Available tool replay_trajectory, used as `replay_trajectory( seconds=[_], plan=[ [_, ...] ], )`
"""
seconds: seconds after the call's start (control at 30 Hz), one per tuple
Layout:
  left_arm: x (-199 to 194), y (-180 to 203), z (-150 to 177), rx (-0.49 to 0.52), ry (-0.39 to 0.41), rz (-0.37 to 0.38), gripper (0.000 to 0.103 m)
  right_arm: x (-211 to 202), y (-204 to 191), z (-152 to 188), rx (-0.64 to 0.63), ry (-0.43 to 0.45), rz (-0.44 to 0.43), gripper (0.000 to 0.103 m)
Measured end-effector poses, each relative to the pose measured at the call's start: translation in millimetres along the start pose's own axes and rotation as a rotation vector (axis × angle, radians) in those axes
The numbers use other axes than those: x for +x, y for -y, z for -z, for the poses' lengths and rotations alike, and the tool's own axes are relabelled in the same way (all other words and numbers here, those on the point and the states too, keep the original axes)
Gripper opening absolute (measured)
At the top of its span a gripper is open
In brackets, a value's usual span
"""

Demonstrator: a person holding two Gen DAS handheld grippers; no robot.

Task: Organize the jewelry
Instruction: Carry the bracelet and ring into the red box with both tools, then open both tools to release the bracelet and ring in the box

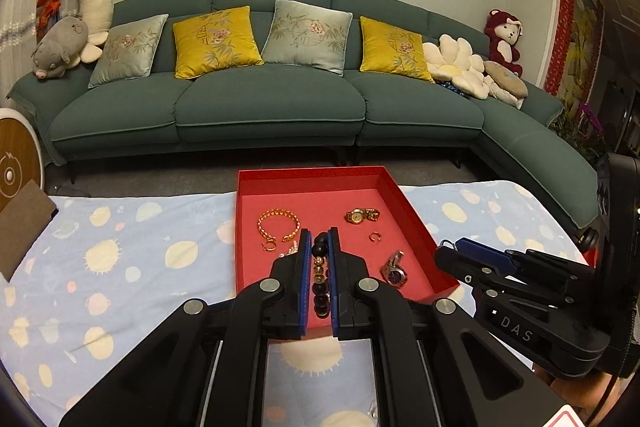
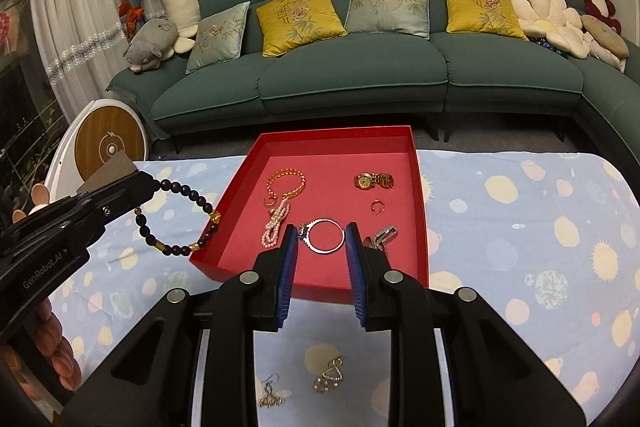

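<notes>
One dark bead bracelet (image 2: 176, 215) hangs from my left gripper (image 1: 319, 241), jaws closed on its beads, left of centre in the right wrist view, draped over the near-left wall of the red tray (image 2: 420, 195). Light, floppy, smooth beads; I judge pinching across the strand best. Its loop slopes toward lower right. My right gripper (image 2: 322, 237) has its jaws apart, holding nothing.

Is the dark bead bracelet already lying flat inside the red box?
No, the dark bead bracelet hangs from the left hand-held gripper beside the red box, dangling over its left wall.
</notes>
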State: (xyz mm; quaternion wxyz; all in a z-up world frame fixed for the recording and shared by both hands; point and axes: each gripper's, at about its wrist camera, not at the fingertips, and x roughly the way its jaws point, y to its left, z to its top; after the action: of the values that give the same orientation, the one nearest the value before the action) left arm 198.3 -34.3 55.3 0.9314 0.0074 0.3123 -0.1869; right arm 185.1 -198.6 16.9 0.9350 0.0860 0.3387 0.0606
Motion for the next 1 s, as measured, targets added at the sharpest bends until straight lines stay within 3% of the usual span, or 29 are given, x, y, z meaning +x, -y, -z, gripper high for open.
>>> replay_trajectory(
  seconds=[0.3, 0.6, 0.9, 1.0],
  plan=[
    [57.7, -5.8, 14.2, 0.027, -0.095, -0.075, 0.005, 53.1, 14.0, -1.2, 0.035, -0.078, 0.035, 0.024],
    [77.9, -13.5, 30.6, 0.033, -0.145, -0.107, 0.006, 80.4, 13.3, 7.6, 0.010, -0.146, 0.032, 0.024],
    [83.5, -12.6, 36.8, 0.034, -0.161, -0.123, 0.006, 83.5, 10.8, 8.4, 0.004, -0.150, 0.021, 0.024],
    [84.0, -15.9, 38.1, 0.009, -0.170, -0.130, 0.021, 82.7, 10.9, 6.9, 0.007, -0.147, 0.009, 0.025]
  ],
)
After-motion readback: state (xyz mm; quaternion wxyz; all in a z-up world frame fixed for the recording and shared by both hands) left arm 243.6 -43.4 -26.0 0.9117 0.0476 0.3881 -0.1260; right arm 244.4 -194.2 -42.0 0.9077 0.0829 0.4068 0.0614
